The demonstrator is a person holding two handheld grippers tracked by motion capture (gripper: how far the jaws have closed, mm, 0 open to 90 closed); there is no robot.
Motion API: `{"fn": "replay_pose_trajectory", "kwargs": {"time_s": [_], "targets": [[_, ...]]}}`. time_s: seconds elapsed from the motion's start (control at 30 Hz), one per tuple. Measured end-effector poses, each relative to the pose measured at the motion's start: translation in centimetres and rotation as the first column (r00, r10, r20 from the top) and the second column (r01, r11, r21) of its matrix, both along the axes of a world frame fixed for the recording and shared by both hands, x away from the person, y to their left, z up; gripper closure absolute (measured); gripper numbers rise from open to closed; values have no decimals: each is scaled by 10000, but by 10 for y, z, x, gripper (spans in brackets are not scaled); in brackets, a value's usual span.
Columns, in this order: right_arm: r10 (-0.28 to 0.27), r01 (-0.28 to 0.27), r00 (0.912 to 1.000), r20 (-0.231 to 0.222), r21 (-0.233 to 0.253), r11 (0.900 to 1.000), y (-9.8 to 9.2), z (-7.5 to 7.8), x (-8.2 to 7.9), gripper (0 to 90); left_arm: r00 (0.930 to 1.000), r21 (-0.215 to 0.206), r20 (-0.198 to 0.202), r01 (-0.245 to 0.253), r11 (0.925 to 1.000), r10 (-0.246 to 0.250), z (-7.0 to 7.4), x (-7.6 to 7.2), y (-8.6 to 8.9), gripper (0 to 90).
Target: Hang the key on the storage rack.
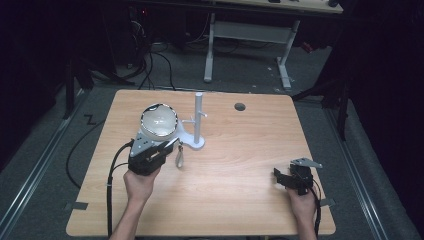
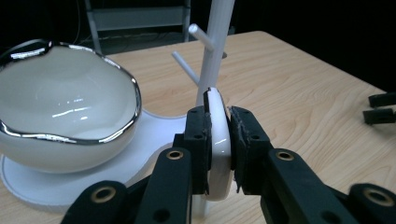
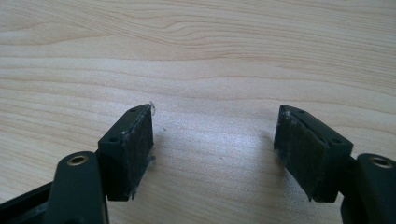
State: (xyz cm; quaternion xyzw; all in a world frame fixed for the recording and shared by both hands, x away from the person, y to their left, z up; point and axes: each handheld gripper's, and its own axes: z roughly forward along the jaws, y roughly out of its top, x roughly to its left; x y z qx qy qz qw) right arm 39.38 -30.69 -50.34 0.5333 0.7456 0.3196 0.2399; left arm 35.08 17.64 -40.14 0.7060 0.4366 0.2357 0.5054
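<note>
Left hand-held gripper (image 2: 218, 144): jaws pinched on the white handle (image 2: 217, 140) of the cup (image 2: 65, 112); in the high view this hand-held gripper (image 1: 167, 146) sits at the table's left-centre, just in front of the cup (image 1: 158, 121).
Cup: white, with a silver rim, mouth up; it stands on the flat white base (image 2: 154, 135) of the rack (image 1: 198, 122).
Rack: an upright white post (image 2: 215, 51) with short pegs, just right of the cup in the high view, near the middle of the table (image 1: 235, 190).
Right hand-held gripper (image 3: 215, 154): jaws wide apart, holding nothing, bare wood between them; in the high view it (image 1: 280, 177) rests near the front right corner, well apart from the cup.
Table: light wood, with a round hole (image 1: 240, 106) near the far edge.
</note>
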Motion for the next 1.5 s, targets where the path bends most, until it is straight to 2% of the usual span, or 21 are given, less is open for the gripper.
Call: {"fn": "replay_pose_trajectory", "kwargs": {"time_s": [0.23,0.7,1.0,1.5], "targets": [[5,-5,10000,-7,4,10000,0,0,0,286,9997,-182,259,3,9998,1,14,3,3,777],[-12,12,10000,-20,25,10000,0,0,0,286,9984,-713,560,-85,9974,125,31,11,9,777],[-13,13,10000,-20,27,10000,0,0,0,286,9975,-642,680,-133,9978,177,40,18,8,777],[-13,13,10000,-22,29,10000,0,0,0,286,9968,-713,756,-222,9972,276,43,26,6,777]]}}
